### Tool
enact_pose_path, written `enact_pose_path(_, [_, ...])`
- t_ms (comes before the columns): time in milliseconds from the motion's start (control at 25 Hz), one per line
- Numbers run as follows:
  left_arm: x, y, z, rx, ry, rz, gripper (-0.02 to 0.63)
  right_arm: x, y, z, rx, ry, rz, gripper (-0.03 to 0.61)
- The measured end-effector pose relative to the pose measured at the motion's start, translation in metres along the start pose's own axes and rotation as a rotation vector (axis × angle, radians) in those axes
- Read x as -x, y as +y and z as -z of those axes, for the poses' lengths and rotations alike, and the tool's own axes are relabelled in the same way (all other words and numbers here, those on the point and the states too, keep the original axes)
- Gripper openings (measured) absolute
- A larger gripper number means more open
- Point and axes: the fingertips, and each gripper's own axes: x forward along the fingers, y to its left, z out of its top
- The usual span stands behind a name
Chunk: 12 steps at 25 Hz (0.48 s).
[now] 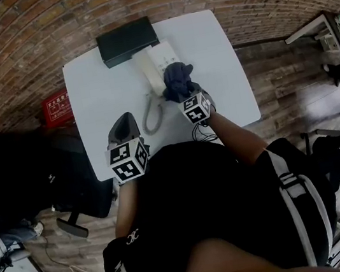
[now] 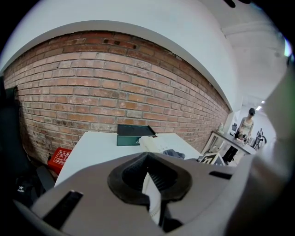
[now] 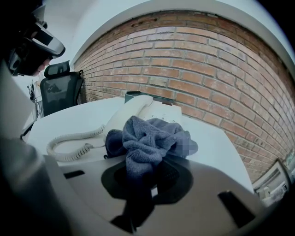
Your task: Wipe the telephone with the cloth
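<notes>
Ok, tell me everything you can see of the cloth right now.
The cloth is dark blue-grey with a looped, towel-like weave, crumpled into a loose wad. Its lower end is pinched in the right tool, whose jaws are shut on it; the rest bulges out ahead of them. In the head view it lies over the near end of the white telephone and seems to touch it.
</notes>
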Motion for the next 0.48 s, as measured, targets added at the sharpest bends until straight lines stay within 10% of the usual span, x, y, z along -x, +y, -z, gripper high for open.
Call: enact_pose_path(480, [-0.001, 0.000, 0.001, -0.003, 0.013, -0.001, 0.000, -0.028, -0.018, -0.037, -0.064, 0.000, -0.007, 0.040])
